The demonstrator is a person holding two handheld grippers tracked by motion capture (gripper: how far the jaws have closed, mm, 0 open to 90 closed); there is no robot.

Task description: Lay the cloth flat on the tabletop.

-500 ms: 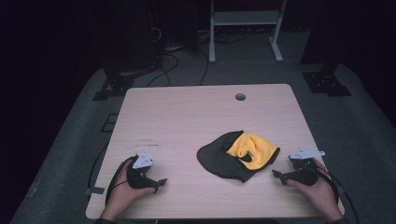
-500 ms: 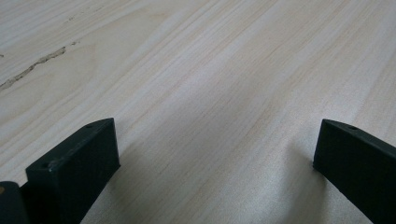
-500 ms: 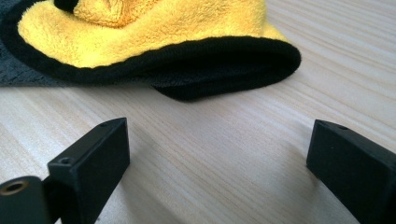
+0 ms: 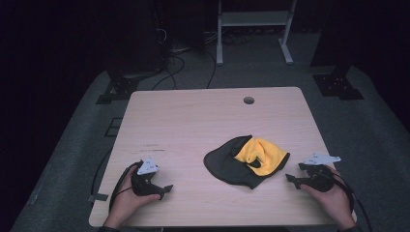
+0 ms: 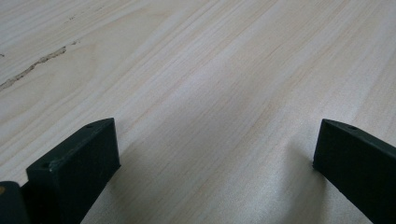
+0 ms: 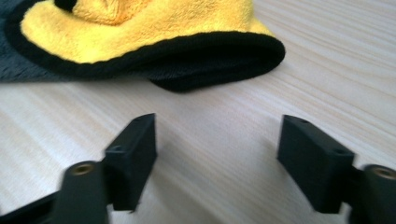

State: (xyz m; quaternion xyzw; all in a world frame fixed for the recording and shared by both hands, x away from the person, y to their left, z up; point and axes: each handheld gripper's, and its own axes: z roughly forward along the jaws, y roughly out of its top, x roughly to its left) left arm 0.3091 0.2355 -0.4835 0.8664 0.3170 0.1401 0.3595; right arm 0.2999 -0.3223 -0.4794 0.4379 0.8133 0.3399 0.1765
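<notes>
- L gripper (image 4: 167,188) at near-left of the table (image 4: 193,121), held in the person's L hand (image 4: 126,200); jaws spread wide w/ nothing between, bare wood under them in the left gripper view (image 5: 215,140).
- R gripper (image 4: 288,179) at near-right, in the R hand (image 4: 333,200), tips pointing toward the cloth (image 4: 246,162); jaws apart, nothing pinched, wood grain btwn them in the right gripper view (image 6: 217,140).
- Grey three-cornered plate on top of each gripper; a black cable trails from the L one off the near-left table edge.
- Cloth lies crumpled a bit right of table centre, between the two grippers but nearer the R one. Black/dark grey side w/ yellow side turned up on its right part, black hem around.
- In the right gripper view the cloth (image 6: 140,28) sits just beyond the jaw tips, not touching; folded black edge nearest, yellow pile above it.
- Faint scuff marks on the wood beyond the L gripper.
- Farther: round hole (image 4: 249,100) near the table's far edge.
- Beyond the table: dark floor, cables, white frame legs (image 4: 254,29), black stand bases at both sides.
</notes>
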